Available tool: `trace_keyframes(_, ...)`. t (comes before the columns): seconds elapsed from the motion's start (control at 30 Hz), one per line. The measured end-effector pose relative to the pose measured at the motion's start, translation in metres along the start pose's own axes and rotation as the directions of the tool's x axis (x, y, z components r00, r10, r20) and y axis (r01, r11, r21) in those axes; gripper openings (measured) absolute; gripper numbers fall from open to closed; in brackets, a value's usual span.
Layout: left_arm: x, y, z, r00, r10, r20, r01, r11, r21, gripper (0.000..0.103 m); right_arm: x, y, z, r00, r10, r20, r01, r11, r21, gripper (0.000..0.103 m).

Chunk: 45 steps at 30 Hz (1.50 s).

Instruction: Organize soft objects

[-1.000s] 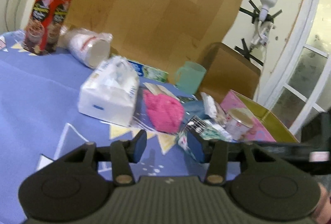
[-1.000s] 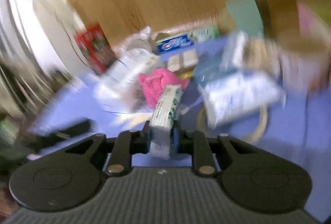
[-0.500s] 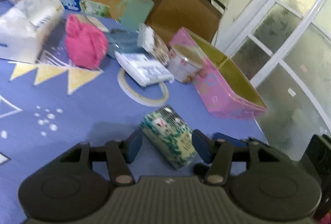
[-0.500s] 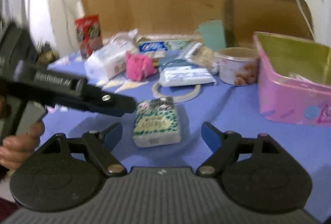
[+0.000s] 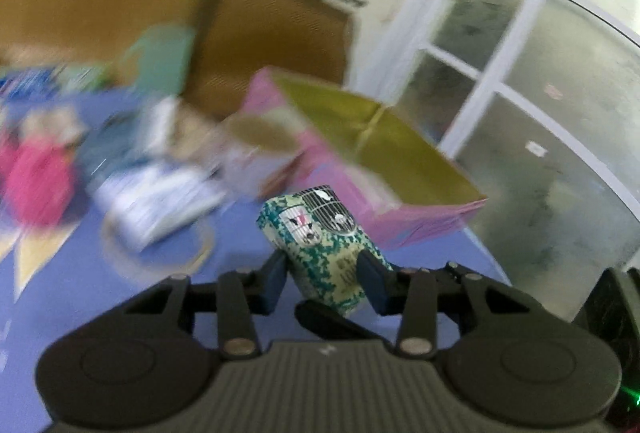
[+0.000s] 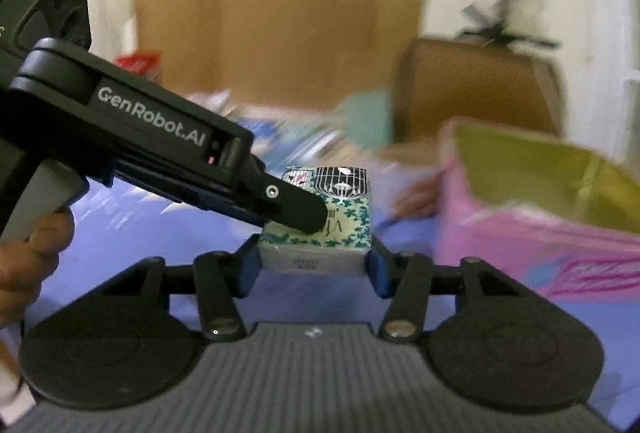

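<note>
A green-and-white patterned tissue pack (image 5: 320, 245) sits between the fingers of my left gripper (image 5: 322, 281), which is shut on it and holds it above the blue tablecloth (image 5: 80, 293). In the right wrist view the same pack (image 6: 320, 225) also lies between the pads of my right gripper (image 6: 312, 267), which press its two sides. The left gripper's body (image 6: 160, 153) crosses that view from the left, its finger over the pack. A pink box with a gold inside (image 5: 380, 161) stands open just behind the pack, also in the right wrist view (image 6: 540, 201).
Blurred on the cloth at left are a pink knitted thing (image 5: 36, 177), a white tissue pack on a ring (image 5: 160, 205), a round tub (image 5: 256, 153) and a teal cup (image 5: 164, 53). A brown chair back (image 5: 272, 37) and glass doors (image 5: 540, 73) stand behind.
The pack lay on the cloth between open grippers half a second ago. Both grippers have closed on it, and it is now lifted nearer the pink box.
</note>
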<state>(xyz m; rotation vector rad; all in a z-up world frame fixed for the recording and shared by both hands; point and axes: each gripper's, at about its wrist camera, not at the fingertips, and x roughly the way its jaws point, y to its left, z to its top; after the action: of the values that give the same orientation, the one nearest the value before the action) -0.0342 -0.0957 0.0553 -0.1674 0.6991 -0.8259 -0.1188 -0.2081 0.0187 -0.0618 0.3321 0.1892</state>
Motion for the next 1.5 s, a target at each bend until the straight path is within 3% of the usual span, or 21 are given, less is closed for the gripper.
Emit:
trace_keyframes(0.1, 0.028, -0.028, 0.025, 0.999, -0.028, 0.02, 0.026, 0.996, 0.086, 0.039, -0.008, -0.03, 0.01, 0.994, -0.093, 0.059, 0.092, 0.995, 0.028, 0.056)
trace_keyframes(0.23, 0.074, -0.056, 0.049, 0.999, -0.038, 0.017, 0.035, 0.99, 0.14, 0.04, -0.003, -0.078, 0.019, 0.982, -0.178, 0.066, 0.169, 0.979, 0.114, 0.057)
trace_keyframes(0.37, 0.104, -0.07, 0.056, 0.999, 0.017, 0.043, -0.025, 0.984, 0.177, 0.051, 0.028, -0.115, 0.02, 0.967, -0.253, 0.028, 0.245, 0.956, 0.16, 0.059)
trace_keyframes(0.43, 0.098, -0.067, 0.053, 0.997, 0.035, 0.07, -0.046, 0.985, 0.163, 0.051, 0.045, -0.125, 0.019, 0.955, -0.296, 0.006, 0.292, 0.946, 0.138, 0.074)
trace_keyframes(0.47, 0.09, -0.061, 0.051, 0.997, 0.023, 0.078, -0.035, 0.988, 0.15, 0.051, 0.05, -0.129, 0.018, 0.941, -0.339, -0.001, 0.336, 0.932, 0.136, 0.075)
trace_keyframes(0.5, 0.081, -0.055, 0.049, 0.996, 0.017, 0.091, -0.029, 0.99, 0.14, 0.051, 0.052, -0.134, 0.016, 0.925, -0.38, -0.009, 0.377, 0.914, 0.152, 0.076)
trace_keyframes(0.67, 0.017, -0.003, 0.018, 0.975, 0.127, 0.182, -0.147, 0.984, 0.1, 0.056, 0.026, -0.144, 0.011, 0.924, -0.38, 0.04, 0.351, 0.887, 0.301, 0.074)
trace_keyframes(0.73, -0.004, 0.027, 0.002, 0.962, 0.208, 0.177, -0.22, 0.974, 0.054, 0.056, 0.019, -0.134, 0.013, 0.937, -0.343, 0.07, 0.306, 0.9, 0.309, 0.053)
trace_keyframes(0.8, -0.021, 0.057, -0.013, 0.944, 0.29, 0.159, -0.292, 0.956, -0.009, 0.056, 0.02, -0.118, 0.021, 0.956, -0.279, 0.092, 0.241, 0.923, 0.299, 0.042)
trace_keyframes(0.93, -0.043, 0.107, -0.035, 0.901, 0.413, 0.132, -0.398, 0.909, -0.124, 0.056, 0.037, -0.076, 0.033, 0.996, -0.047, 0.074, 0.029, 0.972, 0.235, 0.041)
trace_keyframes(1.0, -0.048, 0.125, -0.041, 0.901, 0.414, 0.126, -0.39, 0.903, -0.182, 0.054, 0.056, -0.054, 0.035, 0.998, 0.055, 0.019, -0.058, 0.978, 0.199, 0.043)
trace_keyframes(1.1, -0.054, 0.133, -0.042, 0.913, 0.376, 0.161, -0.337, 0.915, -0.223, 0.053, 0.093, -0.032, 0.037, 0.992, 0.107, -0.071, -0.094, 0.982, 0.164, 0.057)
trace_keyframes(1.37, -0.048, 0.118, -0.044, 0.923, 0.337, 0.185, -0.313, 0.938, -0.146, 0.053, 0.171, -0.052, 0.032, 0.957, 0.179, -0.226, -0.072, 0.908, 0.413, 0.068)
trace_keyframes(1.43, -0.051, 0.121, -0.045, 0.926, 0.324, 0.194, -0.296, 0.941, -0.161, 0.053, 0.165, -0.045, 0.031, 0.951, 0.206, -0.23, -0.1, 0.911, 0.4, 0.053)
trace_keyframes(1.5, -0.055, 0.124, -0.045, 0.932, 0.302, 0.202, -0.266, 0.946, -0.188, 0.053, 0.15, -0.033, 0.03, 0.938, 0.256, -0.235, -0.154, 0.913, 0.377, 0.044)
